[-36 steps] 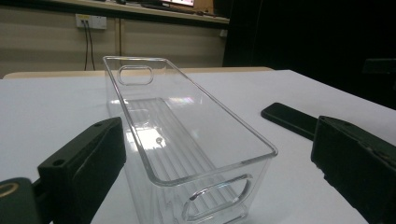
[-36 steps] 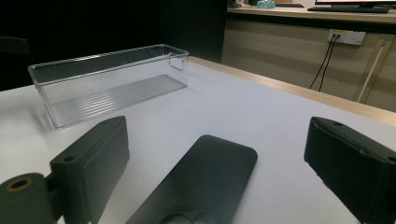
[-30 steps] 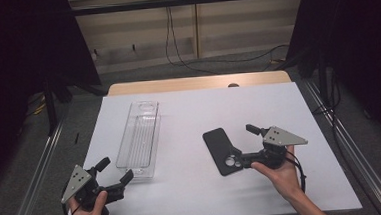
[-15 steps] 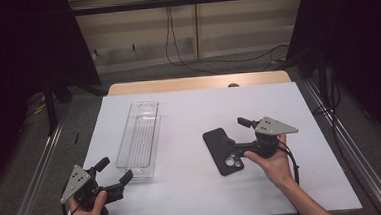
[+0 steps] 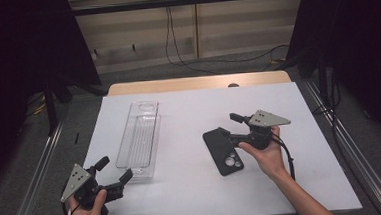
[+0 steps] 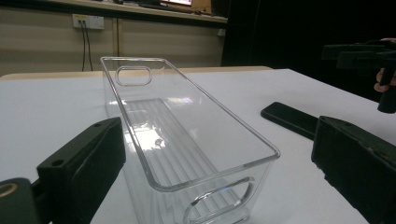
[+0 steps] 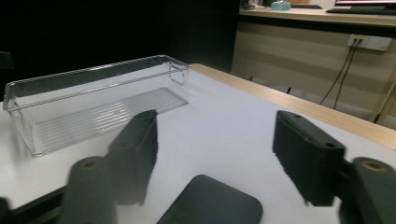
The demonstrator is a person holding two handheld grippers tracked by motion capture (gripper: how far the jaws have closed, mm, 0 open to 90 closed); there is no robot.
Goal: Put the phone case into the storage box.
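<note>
A clear plastic bin (image 5: 139, 138) lies lengthwise on the left half of the white table (image 5: 188, 107). A black phone case (image 5: 222, 150) lies flat at centre right, camera cut-outs toward the near end. My left gripper (image 5: 113, 170) is open and empty at the near left corner, its jaws pointing at the bin's near end (image 6: 187, 140). My right gripper (image 5: 229, 126) is open and empty, hovering just right of the case's far end. In the right gripper view the case (image 7: 212, 203) lies low between the jaws, with the bin (image 7: 93, 98) beyond.
The table's wooden far edge (image 5: 197, 83) borders a grey floor with cables (image 5: 175, 48). Metal rails (image 5: 33, 182) run along both sides of the table. In the left gripper view, the case (image 6: 292, 119) and the other gripper (image 6: 364, 53) appear at right.
My right gripper has moved away from the person toward the case's far end, staying open. The left gripper, bin and case have not moved.
</note>
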